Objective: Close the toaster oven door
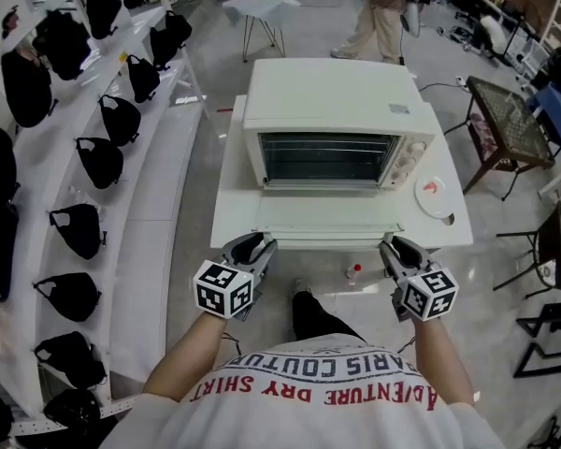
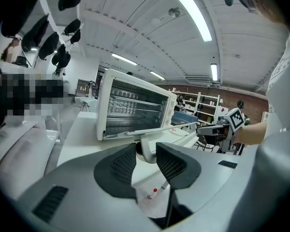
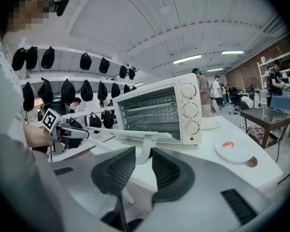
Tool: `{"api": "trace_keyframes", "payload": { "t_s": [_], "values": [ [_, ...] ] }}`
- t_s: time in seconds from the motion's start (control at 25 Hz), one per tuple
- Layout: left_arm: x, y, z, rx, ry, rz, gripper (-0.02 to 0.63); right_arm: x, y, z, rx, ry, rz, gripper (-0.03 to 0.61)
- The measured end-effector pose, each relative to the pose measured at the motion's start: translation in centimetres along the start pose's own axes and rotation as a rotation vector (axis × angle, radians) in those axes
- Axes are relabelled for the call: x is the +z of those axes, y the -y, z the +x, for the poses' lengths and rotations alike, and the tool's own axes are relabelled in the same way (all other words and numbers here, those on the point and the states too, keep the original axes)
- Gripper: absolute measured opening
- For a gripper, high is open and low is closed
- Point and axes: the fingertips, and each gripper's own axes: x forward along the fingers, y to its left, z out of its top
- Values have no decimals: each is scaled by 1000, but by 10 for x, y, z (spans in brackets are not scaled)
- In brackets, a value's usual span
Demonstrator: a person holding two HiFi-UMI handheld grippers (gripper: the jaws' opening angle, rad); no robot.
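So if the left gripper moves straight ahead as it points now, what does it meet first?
The left gripper would meet the door handle first: its white post stands just ahead, between the open jaws. Whether they already touch is unclear.

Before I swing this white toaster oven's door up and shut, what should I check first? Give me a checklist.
1. White toaster oven: its drop-down door lies open and flat: ok.
2. White door handle sits between the left gripper jaws: ok.
3. Handle sits between the right gripper jaws: ok.
4. Both grips clamped firmly: cannot tell.
5. Round white plate beside the oven clears the door's swing: ok.
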Motion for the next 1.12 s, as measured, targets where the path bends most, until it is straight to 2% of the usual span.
{"api": "trace_keyframes", "payload": {
  "t_s": [0.24,0.76,1.0,1.12],
  "values": [
    [26,-2,-1,-12,25,3,138,26,2,1,2,31,13,110],
    [86,-10,8,-32,62,24,138,84,13,11,7,25,21,109],
    [104,-18,13,-43,76,-20,138,103,17,20,17,-1,29,110],
    [115,-23,17,-36,84,-6,138,113,21,26,22,11,35,110]
  ]
}}
